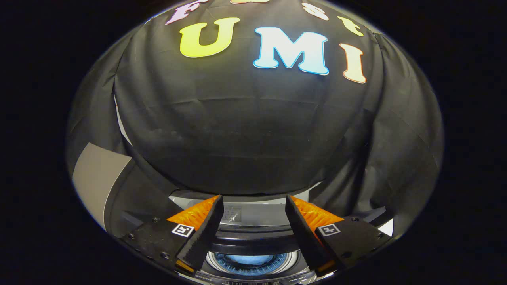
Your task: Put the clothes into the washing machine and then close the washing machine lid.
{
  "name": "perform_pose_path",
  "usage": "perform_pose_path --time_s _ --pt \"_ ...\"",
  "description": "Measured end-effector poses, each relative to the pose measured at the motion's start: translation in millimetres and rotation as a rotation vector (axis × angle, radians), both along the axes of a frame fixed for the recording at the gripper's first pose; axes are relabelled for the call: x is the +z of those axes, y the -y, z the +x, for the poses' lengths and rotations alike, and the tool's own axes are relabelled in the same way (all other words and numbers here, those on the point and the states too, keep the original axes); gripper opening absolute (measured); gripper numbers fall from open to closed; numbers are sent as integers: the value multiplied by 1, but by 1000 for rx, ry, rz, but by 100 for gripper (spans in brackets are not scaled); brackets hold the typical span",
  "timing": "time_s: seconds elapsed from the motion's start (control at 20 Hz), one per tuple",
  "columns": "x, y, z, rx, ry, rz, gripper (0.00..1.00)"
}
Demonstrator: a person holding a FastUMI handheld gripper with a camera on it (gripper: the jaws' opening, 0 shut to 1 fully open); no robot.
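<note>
1. Claw (253, 221): its two fingers stand well apart, with nothing between them and nothing pressed by either. It is carried level, looking forward at the booth's black cloth wall (253, 138).

2. Washing machine (253, 243): directly below and just ahead of the fingertips. Its dark top rim runs crosswise between the two fingers, and its round drum mouth (250, 262) opens upward beneath the gap between them.

3. Clothes (249, 259): a pale blue bundle lying down inside the drum, seen through the mouth. By this showing the garment is already in the machine; whether any more remains outside cannot be told.

4. Lid (245, 211): a pale panel with a small label rises behind the drum mouth, just beyond the fingertips, against the foot of the cloth wall. It looks to be the raised lid, standing open, though its hinge line is hidden.

5. Governing relation: the lid lies beyond and slightly above the drum, square to the claw's line of sight, its long edge running crosswise. In my judgement the closing move calls for reaching forward over the drum, catching that upper edge and bringing it down toward the claw.

6. Grey panel (99, 178): off to the left side, well apart from the machine; its nature is unclear.
</note>
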State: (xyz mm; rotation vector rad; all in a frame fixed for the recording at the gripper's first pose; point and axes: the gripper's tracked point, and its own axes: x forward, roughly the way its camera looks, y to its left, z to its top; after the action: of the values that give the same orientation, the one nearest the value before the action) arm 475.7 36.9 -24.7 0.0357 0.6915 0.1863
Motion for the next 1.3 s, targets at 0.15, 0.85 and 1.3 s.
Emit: perform_pose_path --time_s 0.15,0.85,1.3 --pt "-4 1 -18 13 9 -3 97" --pt "-83 -6 -140 168 1 -73 99" --pt "-106 4 -233 173 -1 32 99"
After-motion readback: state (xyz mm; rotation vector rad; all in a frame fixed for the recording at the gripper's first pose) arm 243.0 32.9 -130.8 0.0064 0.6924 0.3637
